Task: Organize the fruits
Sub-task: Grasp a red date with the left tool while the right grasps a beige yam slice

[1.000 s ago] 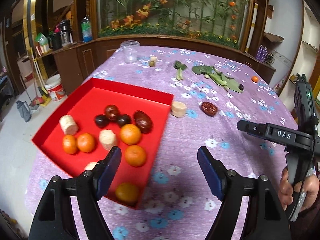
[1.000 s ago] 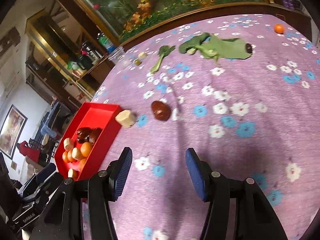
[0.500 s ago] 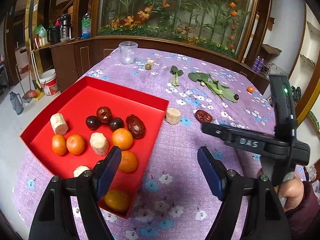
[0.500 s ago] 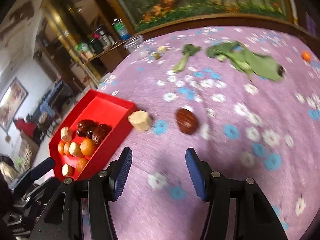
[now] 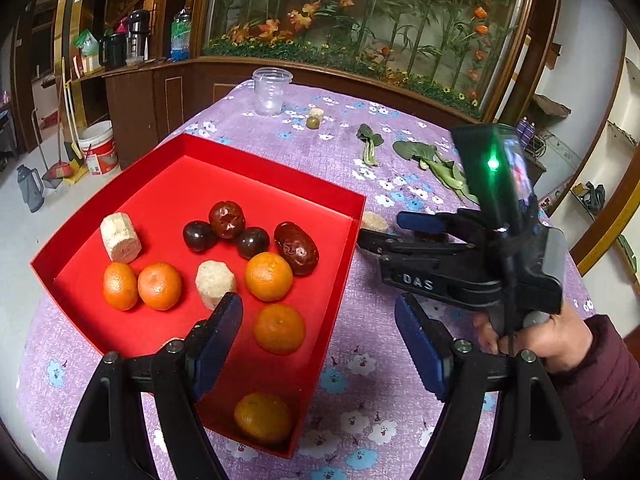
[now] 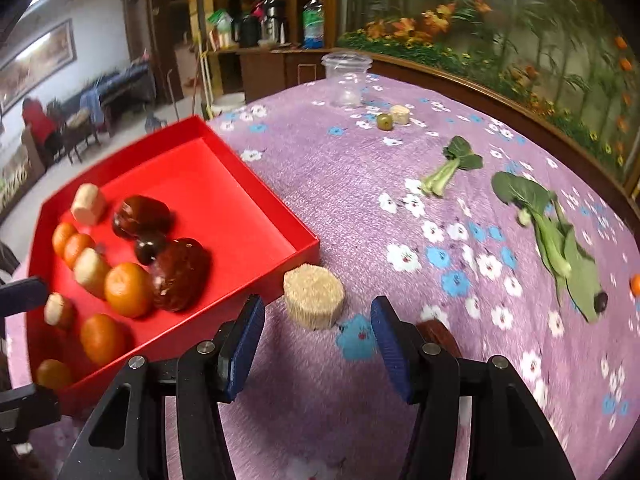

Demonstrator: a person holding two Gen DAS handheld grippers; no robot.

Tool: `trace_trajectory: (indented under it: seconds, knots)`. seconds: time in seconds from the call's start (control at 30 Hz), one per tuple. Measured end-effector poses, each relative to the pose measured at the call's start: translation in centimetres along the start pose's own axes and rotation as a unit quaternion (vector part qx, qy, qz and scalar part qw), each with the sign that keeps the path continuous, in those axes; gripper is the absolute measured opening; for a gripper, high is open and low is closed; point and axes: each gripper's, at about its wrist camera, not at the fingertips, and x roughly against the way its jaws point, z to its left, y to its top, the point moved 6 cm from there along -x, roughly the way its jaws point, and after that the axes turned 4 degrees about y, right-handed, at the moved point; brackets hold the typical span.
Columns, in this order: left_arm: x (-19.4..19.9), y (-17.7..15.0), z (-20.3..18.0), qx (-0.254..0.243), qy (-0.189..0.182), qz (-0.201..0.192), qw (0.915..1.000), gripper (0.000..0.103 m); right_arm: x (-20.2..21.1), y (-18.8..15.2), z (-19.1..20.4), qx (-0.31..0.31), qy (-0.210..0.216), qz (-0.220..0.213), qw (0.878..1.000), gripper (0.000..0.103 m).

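A red tray (image 5: 280, 178) (image 6: 240, 176) on the purple flowered cloth holds several oranges (image 5: 268, 276), dark red fruits (image 5: 296, 248) and pale cut chunks (image 5: 215, 283). A pale chunk (image 6: 314, 295) lies on the cloth just outside the tray's right wall, also in the left wrist view (image 5: 374, 222). My right gripper (image 6: 316, 346) is open, low over the cloth, with that chunk just ahead between its fingers. A dark red fruit (image 6: 440, 336) peeks out behind its right finger. My left gripper (image 5: 320, 344) is open and empty above the tray's near right corner.
Farther back on the cloth lie green leafy vegetables (image 6: 552, 228), a small bok choy (image 6: 450, 168), a green fruit (image 6: 384, 121) beside a pale chunk (image 6: 400, 114), a clear plastic cup (image 6: 347, 80) and a small orange (image 6: 635, 284) at the right edge.
My right gripper has swung left and come down close to the pale chunk beside the tray. My left gripper has pulled back a little over the tray's near corner.
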Motion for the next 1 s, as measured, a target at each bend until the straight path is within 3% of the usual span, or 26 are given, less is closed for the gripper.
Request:
trace_trajectory:
  seconds: [0.13,0.27,0.4,0.6,0.67,0.7,0.77,0.87,1.0]
  knots:
    - [-0.4,0.1,0.0,0.001,-0.001,0.004,1.0000,0.078,-0.8,-0.1,-0.5,-0.021,0.025,0.009,0.999,0.037]
    - [-0.6,0.1,-0.3,-0.002,-0.003,0.008,1.0000,0.078,0.0,-0.6,-1.0,-0.060,0.045,0.011,0.997,0.036]
    - [-0.4,0.3,-1.3,-0.014,-0.011,0.005,0.9998,0.078,3.5,-3.1,-2.9,-0.101,0.050,0.003,0.994,0.036]
    - [-1.8,0.0,-3.8,-0.026,-0.049,0.029,0.9980,0.078,9.3,-8.6,-8.7,-0.156,-0.026,-0.012,0.987,0.036]
    - [-2.6,-0.4,-5.1,-0.024,-0.070,0.049,0.9961,0.078,9.4,-9.6,-10.2,-0.176,-0.030,-0.008,0.984,0.045]
    - [-2.8,-0.6,-5.5,-0.027,-0.072,0.054,0.9955,0.078,9.5,-10.0,-10.9,-0.192,-0.025,-0.012,0.981,0.059]
    - [-3.0,-0.9,-6.8,-0.043,-0.071,0.057,0.9949,0.078,10.3,-10.4,-12.1,-0.224,-0.019,-0.045,0.973,0.072]
    - [-2.8,-1.2,-8.3,-0.069,-0.067,0.055,0.9939,0.078,11.1,-10.9,-13.4,-0.255,-0.010,-0.085,0.963,0.072]
    - [-3.4,-0.8,-10.2,-0.093,-0.063,0.049,0.9925,0.078,11.1,-11.2,-14.0,-0.264,-0.016,-0.091,0.960,0.072]
